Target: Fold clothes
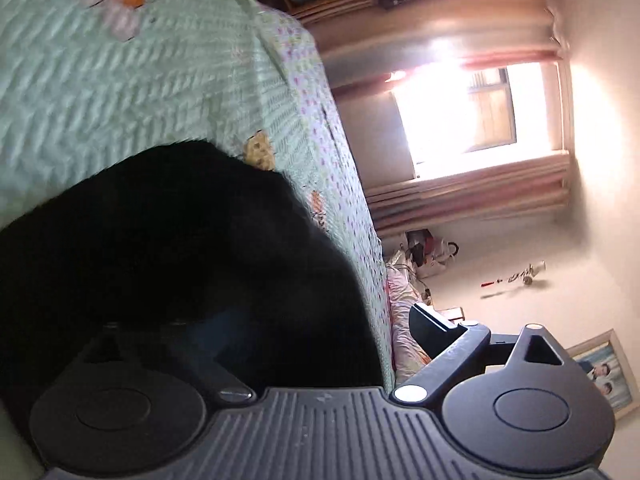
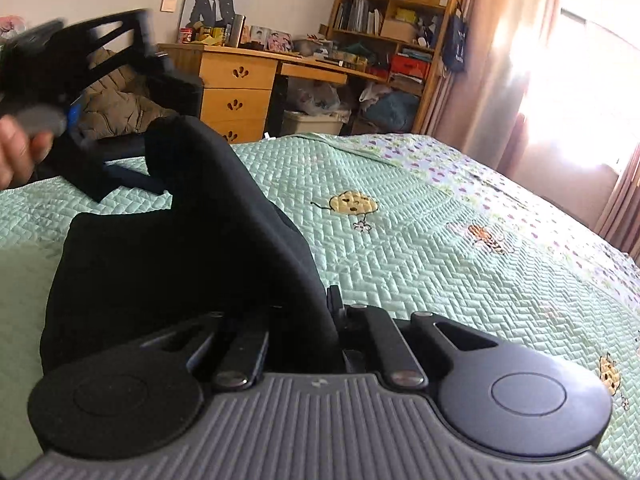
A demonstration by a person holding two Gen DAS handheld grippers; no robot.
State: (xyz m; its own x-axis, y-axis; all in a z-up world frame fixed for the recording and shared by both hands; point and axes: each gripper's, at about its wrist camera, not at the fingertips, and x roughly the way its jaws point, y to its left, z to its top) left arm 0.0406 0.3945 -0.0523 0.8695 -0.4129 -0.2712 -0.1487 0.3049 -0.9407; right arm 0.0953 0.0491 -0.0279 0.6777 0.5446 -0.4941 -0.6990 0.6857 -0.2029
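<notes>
Right wrist view: my right tool (image 2: 308,320) is clamped on a fold of the soft black garment (image 2: 180,248), which lies heaped at lower left on the quilted mint bedspread (image 2: 440,240). Only here do I see the left tool (image 2: 100,80), blurred at upper left. Left wrist view: its fingers (image 1: 432,324) are spread wide, empty.

This is a bedroom in a home. A big bed (image 2: 440,240) with a green quilt fills most of it. Behind it stand a wooden desk (image 2: 240,80) with drawers, a bookshelf (image 2: 392,12) full of things, and pink curtains (image 2: 492,60) by a bright window (image 1: 472,112).
</notes>
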